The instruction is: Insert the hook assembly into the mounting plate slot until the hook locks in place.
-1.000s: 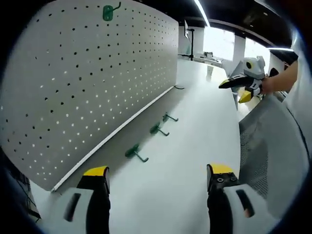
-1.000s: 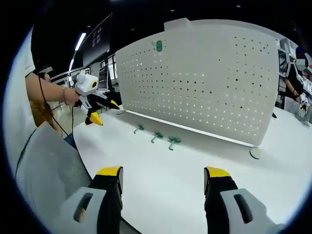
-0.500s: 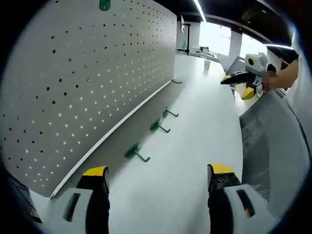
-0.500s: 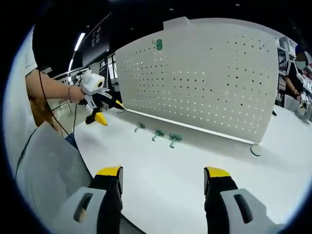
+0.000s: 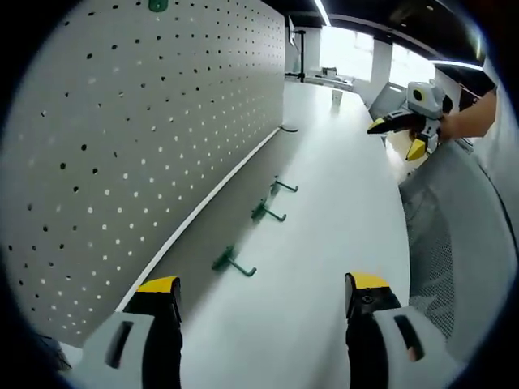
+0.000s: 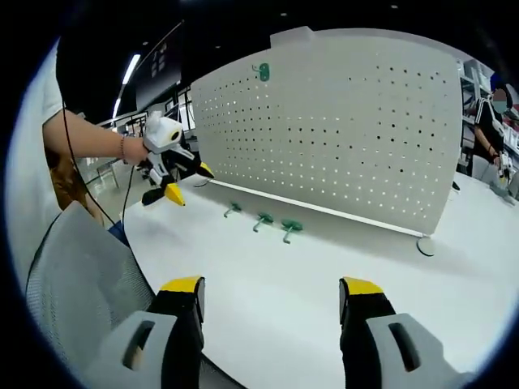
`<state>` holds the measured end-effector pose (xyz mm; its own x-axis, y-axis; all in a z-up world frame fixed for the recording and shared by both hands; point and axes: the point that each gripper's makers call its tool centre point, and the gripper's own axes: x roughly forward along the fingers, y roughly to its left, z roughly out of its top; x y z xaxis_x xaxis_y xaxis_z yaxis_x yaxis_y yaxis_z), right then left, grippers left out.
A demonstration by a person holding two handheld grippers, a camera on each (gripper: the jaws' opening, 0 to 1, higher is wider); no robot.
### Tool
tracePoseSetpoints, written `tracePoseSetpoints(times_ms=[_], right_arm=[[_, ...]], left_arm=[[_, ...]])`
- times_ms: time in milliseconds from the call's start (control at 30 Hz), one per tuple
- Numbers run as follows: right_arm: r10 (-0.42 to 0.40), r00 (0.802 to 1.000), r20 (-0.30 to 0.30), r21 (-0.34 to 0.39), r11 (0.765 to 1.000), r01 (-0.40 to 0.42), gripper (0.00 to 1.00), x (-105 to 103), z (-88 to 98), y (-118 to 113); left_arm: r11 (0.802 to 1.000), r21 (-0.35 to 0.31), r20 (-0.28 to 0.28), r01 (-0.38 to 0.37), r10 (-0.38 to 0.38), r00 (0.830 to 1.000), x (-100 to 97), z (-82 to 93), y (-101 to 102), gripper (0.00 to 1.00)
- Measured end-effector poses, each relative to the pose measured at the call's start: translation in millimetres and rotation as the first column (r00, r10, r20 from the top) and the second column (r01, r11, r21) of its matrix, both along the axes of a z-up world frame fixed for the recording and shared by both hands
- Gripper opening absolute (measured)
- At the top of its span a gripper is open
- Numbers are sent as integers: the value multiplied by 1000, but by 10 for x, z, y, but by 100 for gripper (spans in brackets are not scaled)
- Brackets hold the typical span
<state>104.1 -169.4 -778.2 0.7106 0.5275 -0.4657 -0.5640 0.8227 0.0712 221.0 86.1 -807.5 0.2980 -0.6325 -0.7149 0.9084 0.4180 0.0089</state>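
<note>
A white pegboard [image 5: 122,146] stands upright on the white table [image 5: 324,243], with one green hook [image 5: 158,5] fixed near its top. Three loose green hooks lie in a row at its foot: the nearest hook [image 5: 233,261], the middle hook [image 5: 266,212] and the far hook [image 5: 282,186]. My left gripper [image 5: 263,292] is open and holds nothing, short of the nearest hook. In the right gripper view the pegboard [image 6: 340,130], its mounted hook [image 6: 261,71] and the loose hooks [image 6: 262,220] show. My right gripper [image 6: 272,292] is open and holds nothing, well back from them. The left gripper [image 6: 190,183] hovers left of the hooks.
A grey mesh chair back [image 5: 462,243] stands along the table's edge, also in the right gripper view as the chair back [image 6: 81,275]. The board's round foot [image 6: 426,245] rests on the table at the right. The right gripper [image 5: 397,138] hangs in the air over the far table.
The left gripper has moved closer to the pegboard and the loose hooks, which now look larger. The right gripper has hardly moved. Both stay open.
</note>
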Motion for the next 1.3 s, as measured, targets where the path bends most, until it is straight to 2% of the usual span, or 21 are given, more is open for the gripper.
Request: tracePoseSetpoints(times_ms=[500, 867, 1000, 1200, 1300], right_arm=[[-4, 1000, -14, -6, 1000, 4, 65, -29, -33, -15], [-1, 1000, -23, -16, 1000, 1, 65, -26, -34, -25], [2, 1000, -27, -19, 1000, -2, 65, -30, -32, -18], [3, 999, -35, -24, 1000, -4, 65, -50, -38, -15], [17, 999, -32, -36, 999, -18, 65, -67, -37, -5]], left_arm=[[992, 74, -3, 101, -101, 995, 97, -103, -24, 86], [977, 123, 7, 175, -177, 984, 210, -150, -99, 86], [961, 166, 5, 222, -225, 974, 225, -213, -106, 86], [946, 188, -2, 263, -267, 964, 271, -259, -159, 86], [928, 218, -9, 303, -309, 951, 266, -313, -180, 85]])
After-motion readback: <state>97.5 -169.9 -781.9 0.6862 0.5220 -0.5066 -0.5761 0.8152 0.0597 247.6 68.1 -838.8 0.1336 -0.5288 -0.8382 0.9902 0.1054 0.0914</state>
